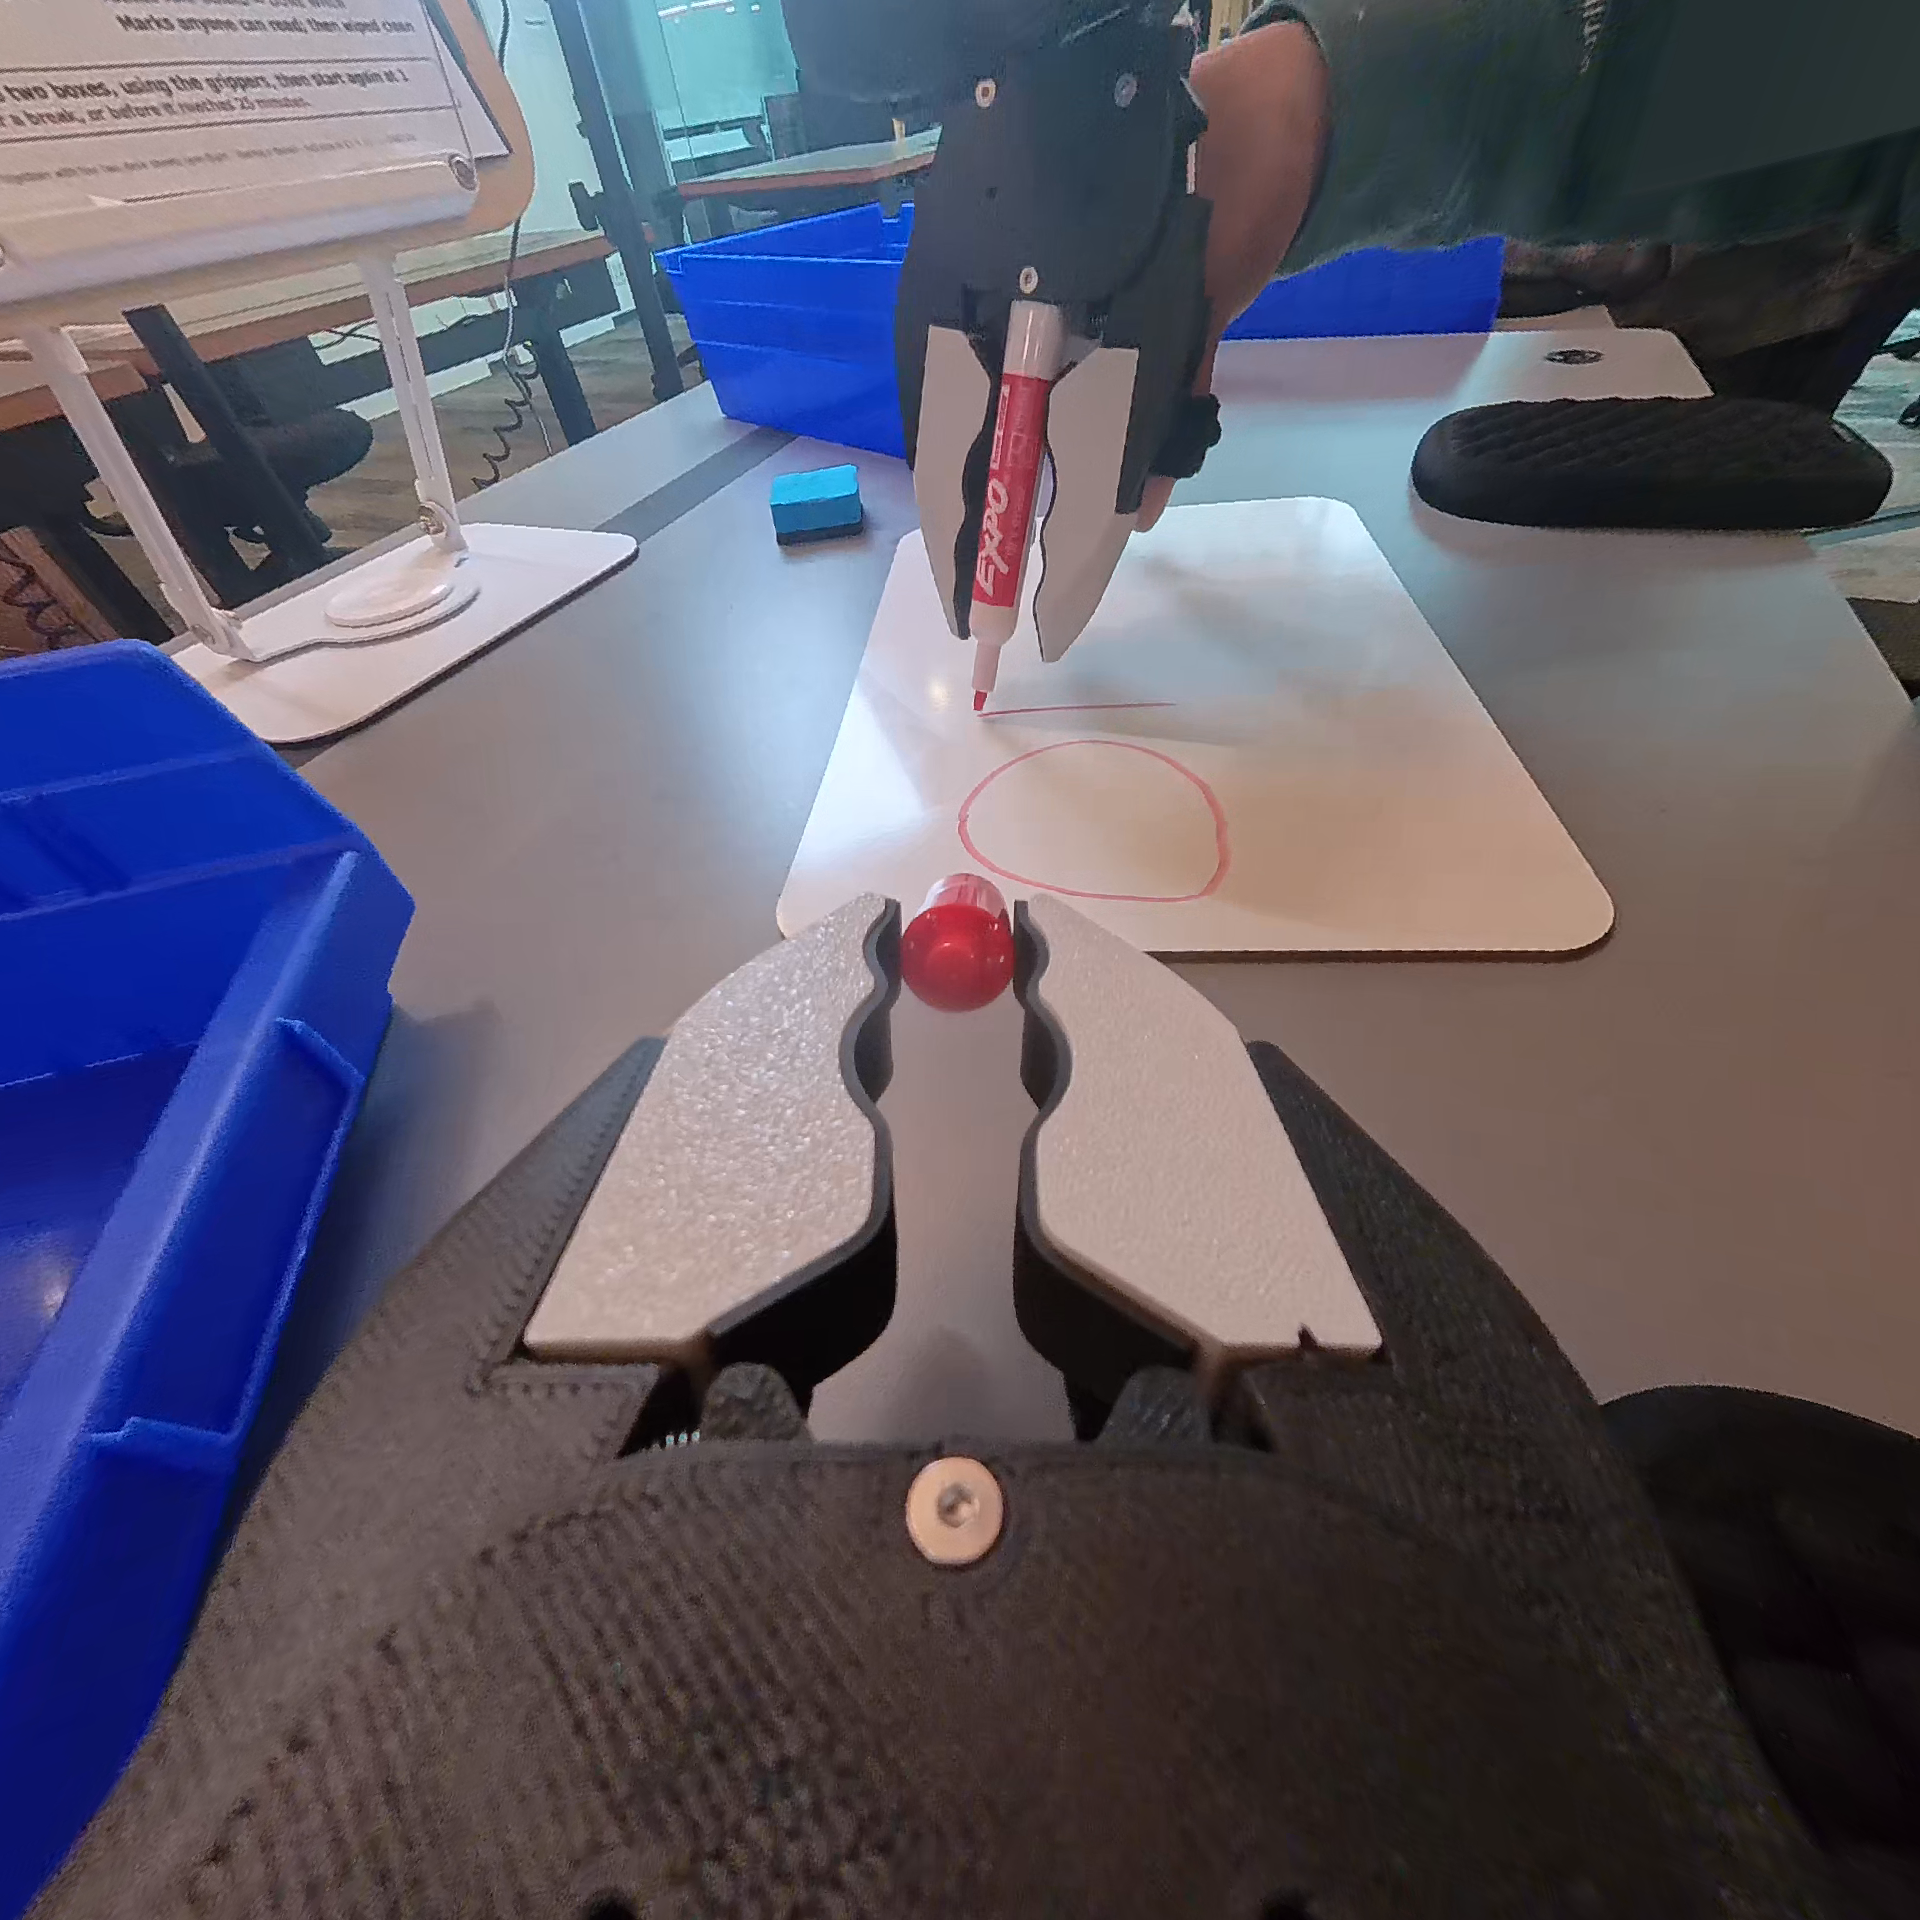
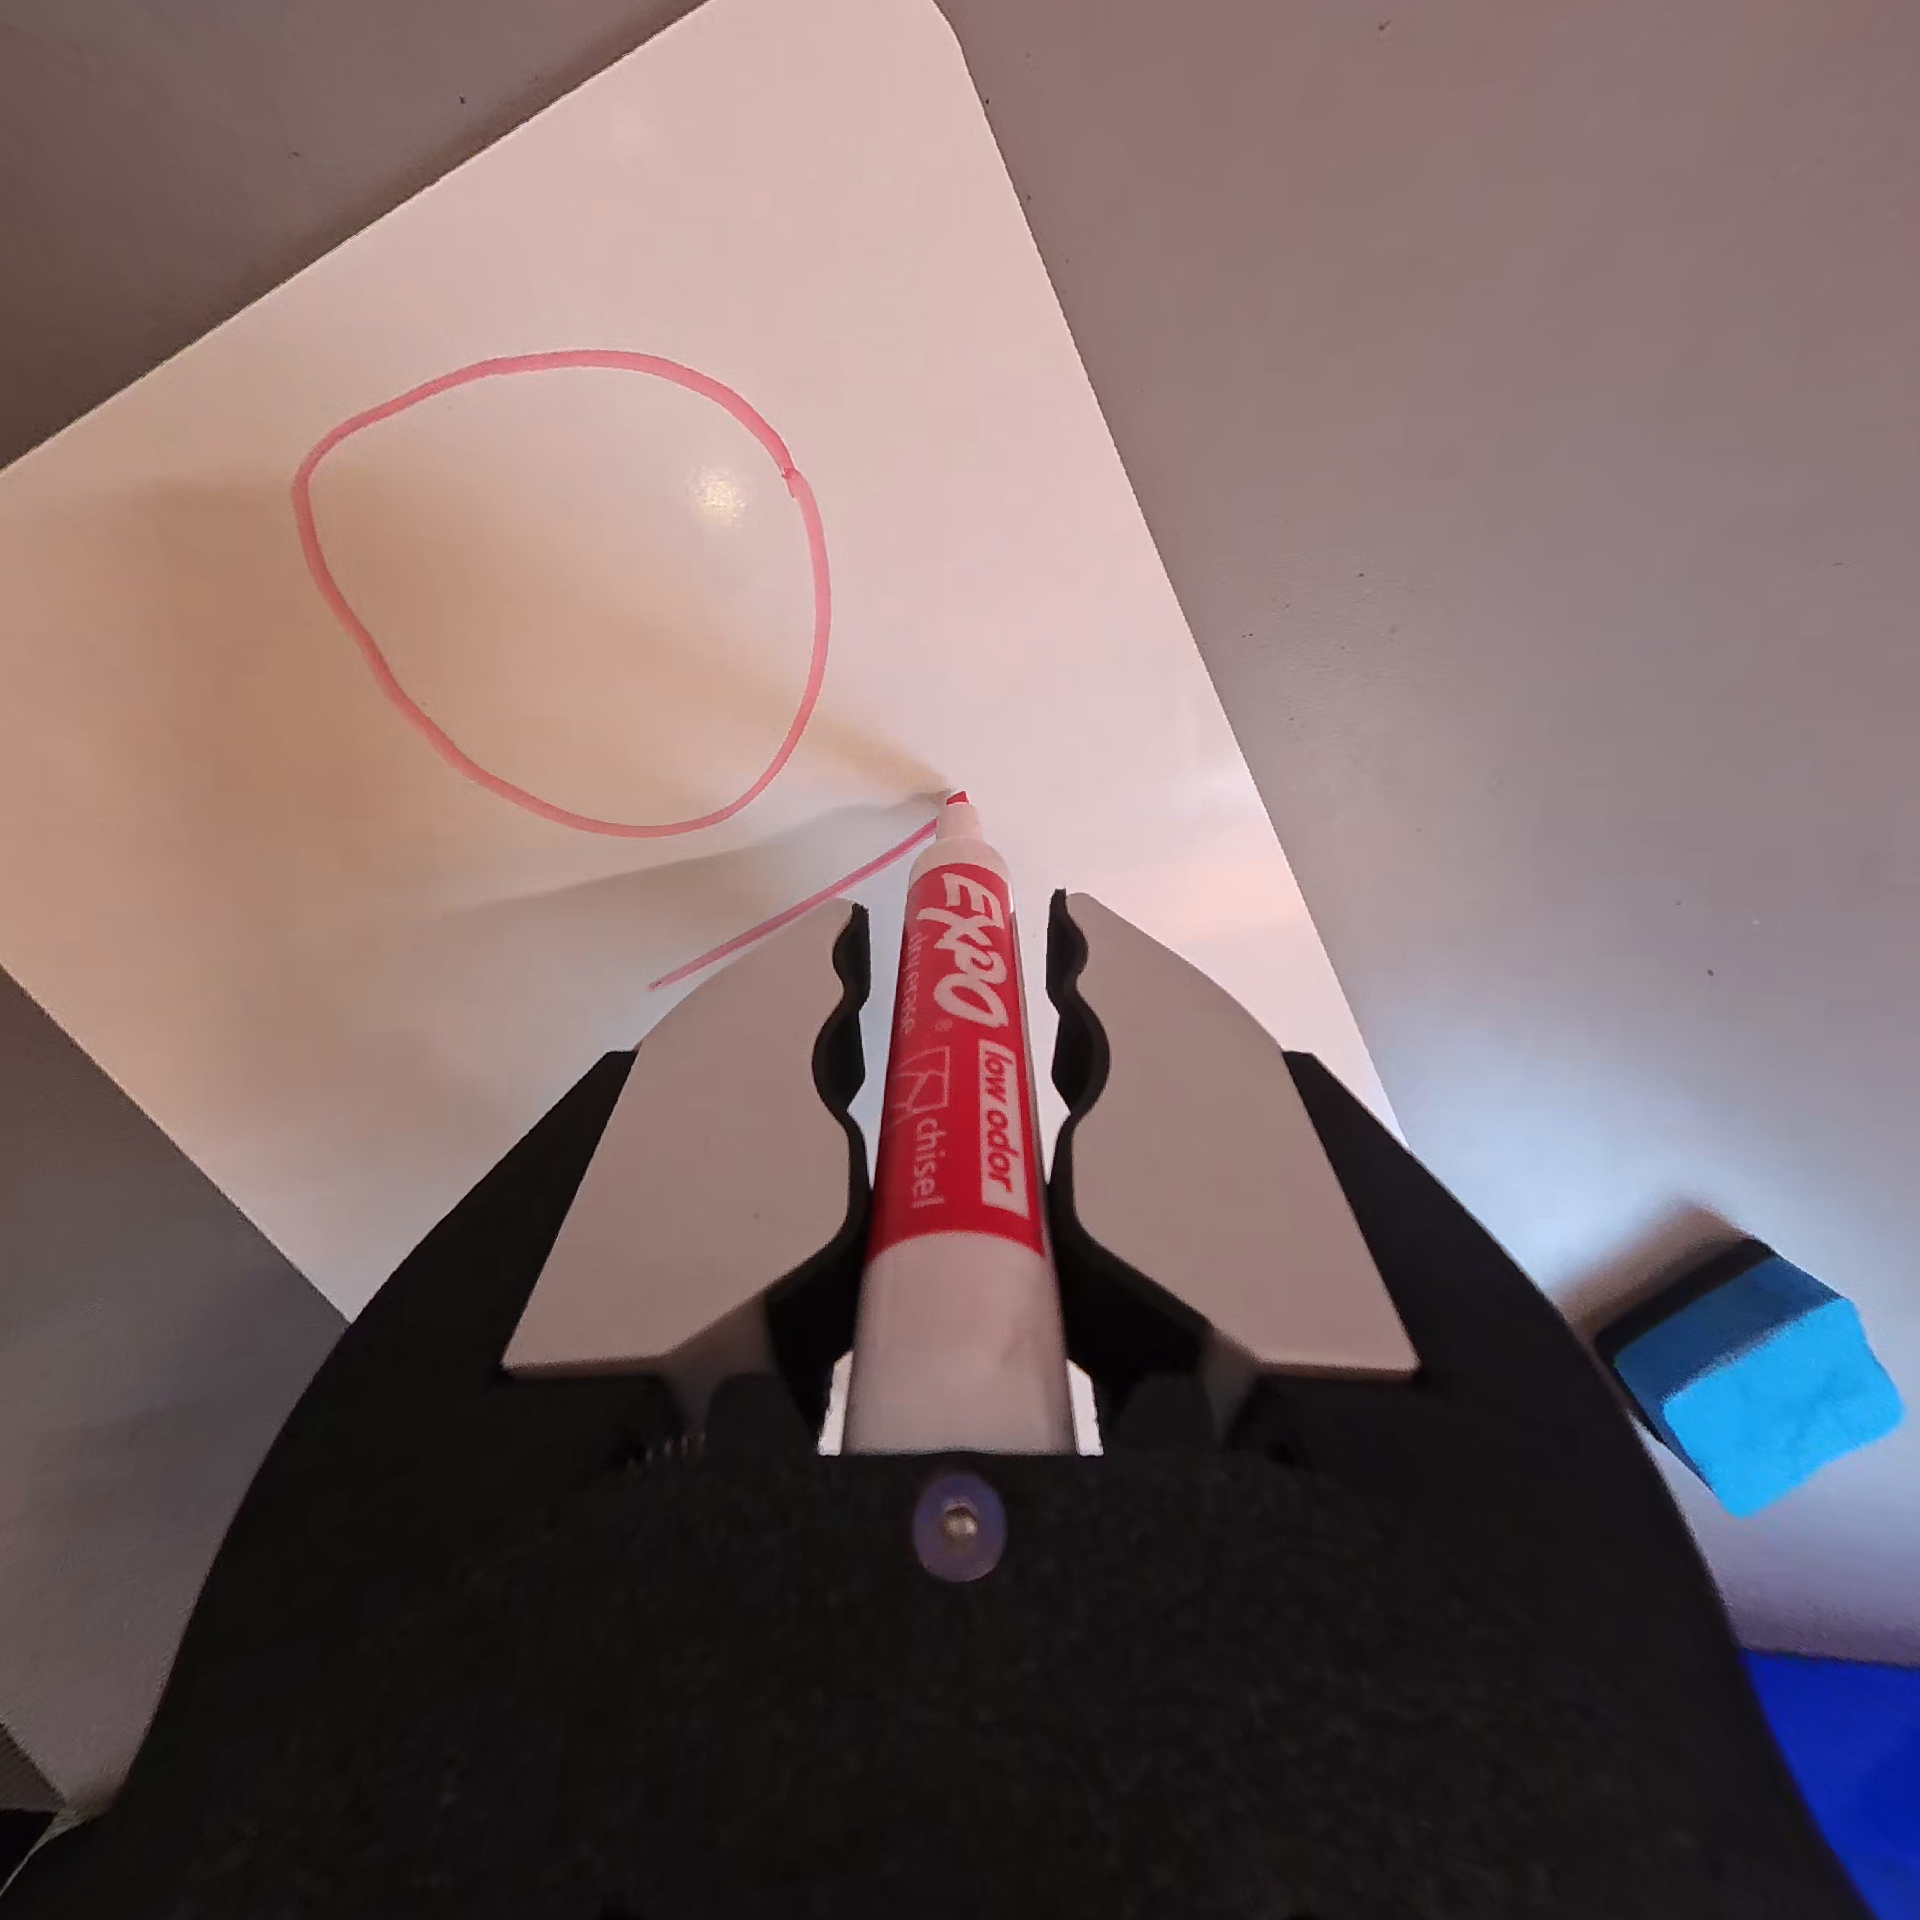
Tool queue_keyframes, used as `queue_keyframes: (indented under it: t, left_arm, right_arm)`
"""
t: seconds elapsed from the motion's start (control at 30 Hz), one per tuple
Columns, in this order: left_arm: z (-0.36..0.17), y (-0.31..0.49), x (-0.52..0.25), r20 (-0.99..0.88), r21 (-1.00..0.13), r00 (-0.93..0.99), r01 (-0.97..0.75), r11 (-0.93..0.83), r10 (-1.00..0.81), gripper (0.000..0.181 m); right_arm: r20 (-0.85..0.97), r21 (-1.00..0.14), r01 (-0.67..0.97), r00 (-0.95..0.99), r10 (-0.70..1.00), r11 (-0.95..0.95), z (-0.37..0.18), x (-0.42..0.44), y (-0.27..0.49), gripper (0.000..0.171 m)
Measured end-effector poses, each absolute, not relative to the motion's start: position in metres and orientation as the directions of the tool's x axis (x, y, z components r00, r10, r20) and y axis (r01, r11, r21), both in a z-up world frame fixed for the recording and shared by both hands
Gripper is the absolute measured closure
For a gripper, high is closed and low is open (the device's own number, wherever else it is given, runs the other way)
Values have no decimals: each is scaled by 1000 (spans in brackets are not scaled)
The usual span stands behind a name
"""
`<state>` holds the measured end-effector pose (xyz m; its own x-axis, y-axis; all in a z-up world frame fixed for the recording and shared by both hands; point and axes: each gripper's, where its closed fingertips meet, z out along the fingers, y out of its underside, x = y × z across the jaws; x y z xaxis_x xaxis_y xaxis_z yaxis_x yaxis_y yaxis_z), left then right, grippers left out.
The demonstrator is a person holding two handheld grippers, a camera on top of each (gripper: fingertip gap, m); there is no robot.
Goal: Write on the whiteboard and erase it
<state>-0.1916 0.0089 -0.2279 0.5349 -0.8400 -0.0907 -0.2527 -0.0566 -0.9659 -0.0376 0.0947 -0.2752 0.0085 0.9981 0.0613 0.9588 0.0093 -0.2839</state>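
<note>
A white whiteboard (image 1: 1351, 665) (image 2: 727, 260) lies flat on the grey table. It bears a red circle (image 1: 1091, 821) (image 2: 561, 592) and a short red line (image 1: 1081, 710) (image 2: 790, 914). My right gripper (image 1: 1003, 644) (image 2: 956, 914) is shut on a red marker (image 1: 1003, 499) (image 2: 951, 1081), held steeply with its tip touching the board at the line's end. My left gripper (image 1: 956, 925) is shut on the red marker cap (image 1: 956, 951), low over the table just before the board's near edge. A blue eraser (image 1: 816, 502) (image 2: 1766, 1382) lies on the table beside the board.
A blue bin (image 1: 156, 987) stands close at the left of my left gripper. Another blue bin (image 1: 800, 312) stands behind the eraser. A white stand with a printed sheet (image 1: 395, 603) is at the far left. A black padded rest (image 1: 1652, 462) lies at the far right. The grippers' ends are close to 20 centimeters from one another. The blue eraser (image 2: 1766, 1382) is about 20 centimeters from my right fingertips. Seen from the left wrist view (image 1: 814, 488) as well.
</note>
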Motion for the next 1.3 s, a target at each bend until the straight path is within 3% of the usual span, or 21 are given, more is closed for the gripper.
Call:
queue_keyframes:
  t: [0.87, 1.3]
  left_arm:
    - [-229, 11, -193, -83, -965, 543, -252, -68, -835, 161]
    - [-228, 13, -194, -67, -966, 548, -244, -82, -834, 161]
  right_arm:
    - [85, -191, 975, 130, 988, -112, -277, 21, 128, 138]
    - [62, -129, 983, 140, 988, -131, -276, 55, 76, 138]
